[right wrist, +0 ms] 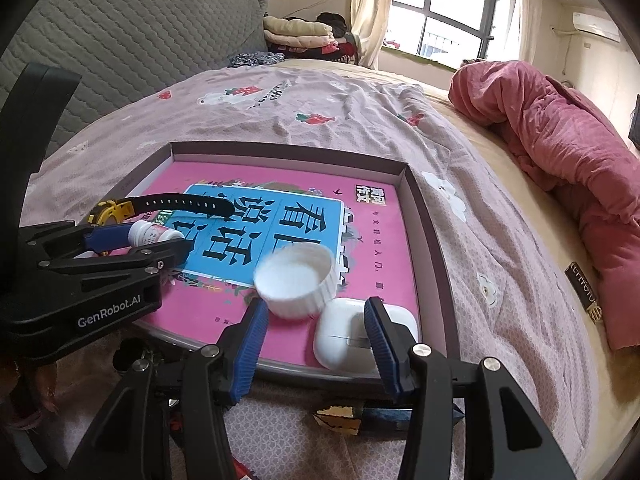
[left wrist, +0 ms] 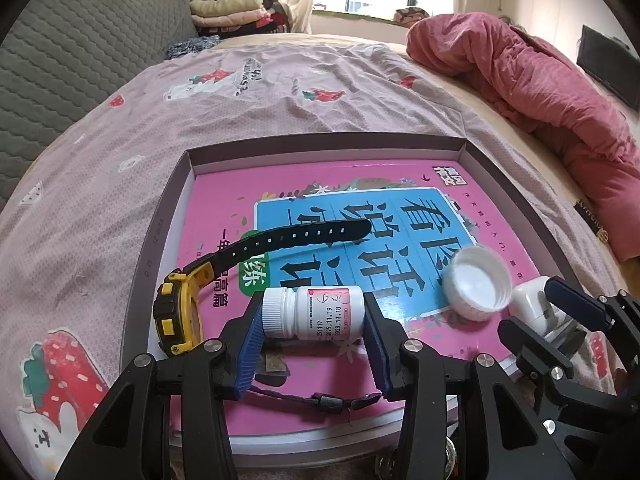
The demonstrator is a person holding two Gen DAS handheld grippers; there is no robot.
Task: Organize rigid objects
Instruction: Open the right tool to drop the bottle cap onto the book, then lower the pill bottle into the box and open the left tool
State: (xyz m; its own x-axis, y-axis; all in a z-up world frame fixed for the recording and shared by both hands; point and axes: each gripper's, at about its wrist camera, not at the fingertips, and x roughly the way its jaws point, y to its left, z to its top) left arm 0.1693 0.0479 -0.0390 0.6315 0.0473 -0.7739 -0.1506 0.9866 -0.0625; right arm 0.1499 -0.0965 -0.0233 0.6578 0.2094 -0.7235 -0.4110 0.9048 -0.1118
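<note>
A shallow box tray (left wrist: 160, 216) lies on the bed with a pink and blue book (left wrist: 400, 176) inside it. My left gripper (left wrist: 314, 316) is shut on a white pill bottle (left wrist: 320, 312) that lies sideways, just above the book. A yellow and black watch (left wrist: 180, 312) lies to its left. My right gripper (right wrist: 316, 308) is open. A white cap (right wrist: 294, 280) sits upturned at its left pad. A white earbud case (right wrist: 340, 336) lies under its right fingertip (right wrist: 374, 320). In the right wrist view the left gripper (right wrist: 160, 240) holds the bottle (right wrist: 150, 234) beside the watch (right wrist: 112, 210).
A pink quilt (right wrist: 560, 152) is bunched along the right side of the bed. A grey padded headboard (left wrist: 80, 60) and folded clothes (left wrist: 228, 12) stand at the back. A dark strap (left wrist: 328, 402) lies at the book's near edge. The printed sheet (left wrist: 80, 220) surrounds the tray.
</note>
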